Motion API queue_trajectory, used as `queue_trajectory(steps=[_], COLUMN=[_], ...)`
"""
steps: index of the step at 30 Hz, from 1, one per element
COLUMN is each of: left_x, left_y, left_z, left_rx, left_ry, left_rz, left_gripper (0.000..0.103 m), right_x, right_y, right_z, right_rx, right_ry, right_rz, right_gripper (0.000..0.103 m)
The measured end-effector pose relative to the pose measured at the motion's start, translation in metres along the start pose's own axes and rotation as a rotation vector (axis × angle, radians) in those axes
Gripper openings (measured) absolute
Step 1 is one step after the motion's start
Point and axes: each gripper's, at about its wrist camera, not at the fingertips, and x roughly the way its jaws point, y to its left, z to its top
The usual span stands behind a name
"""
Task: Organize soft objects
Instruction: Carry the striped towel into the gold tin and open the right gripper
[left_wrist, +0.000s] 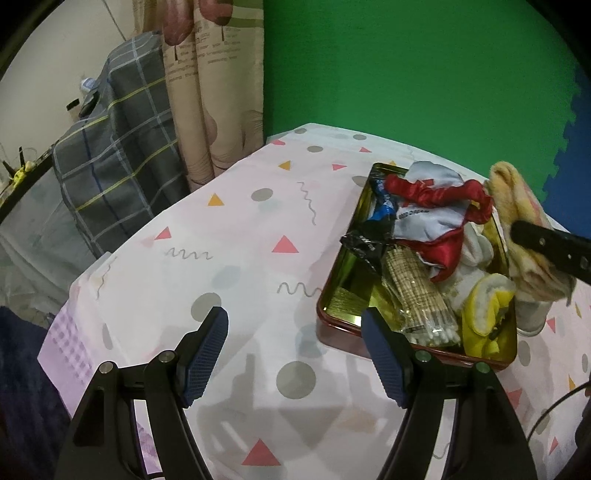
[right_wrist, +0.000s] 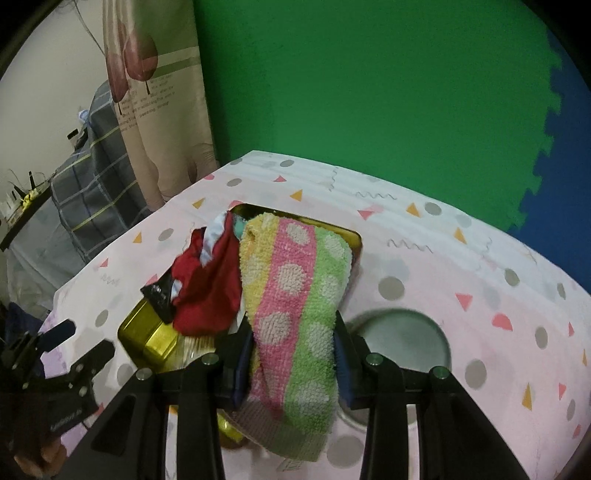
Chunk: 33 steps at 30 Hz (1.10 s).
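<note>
Right wrist view: the right hand-held gripper (right_wrist: 293, 365) is clenched on a striped towel (right_wrist: 295, 295) with yellow, pink and green bands and pale dots. The towel is pinched partway along its length, so one end hangs below the pads while the rest rises in front of the camera over the near right side of a gold tin box (right_wrist: 147, 338). It appears to be held above the box either for lowering in or for carrying to a glass jar (right_wrist: 402, 336) just right of the box, but which cannot be told.

Left wrist view: the left hand-held gripper (left_wrist: 295, 350) is released, its blue pads wide apart and holding nothing, hovering over the patterned counter (left_wrist: 229, 236) just left of the box, likely waiting in reserve.

The box is crowded: a red and white satin cloth (left_wrist: 432, 218) lies on top, with a black wrapper (left_wrist: 364, 245), a packet of cotton swabs (left_wrist: 417, 295) and a yellow cloth (left_wrist: 487, 314) at its near right corner.
</note>
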Motion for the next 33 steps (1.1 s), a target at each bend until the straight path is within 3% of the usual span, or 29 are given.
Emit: queue_trajectory(steps=[16, 26, 33], left_x=[0.006, 0.008, 0.008], left_y=[0.016, 0.015, 0.018], left_z=[0.002, 0.002, 0.002], left_rx=[-0.051, -0.047, -0.061], left_ry=[0.018, 0.031, 0.032], left_rz=[0.016, 0.013, 0.009], left_gripper=[0.072, 0.072, 0.072], right_x=[0.063, 0.087, 0.089], right_y=[-0.002, -0.006, -0.007], right_z=[0.042, 0.045, 0.046], right_rx=[-0.024, 0.001, 0.019], right_ry=[0.045, 0.071, 0.071], right_rz=[-0.078, -0.080, -0.078], right_gripper=[0.038, 0.043, 0.059])
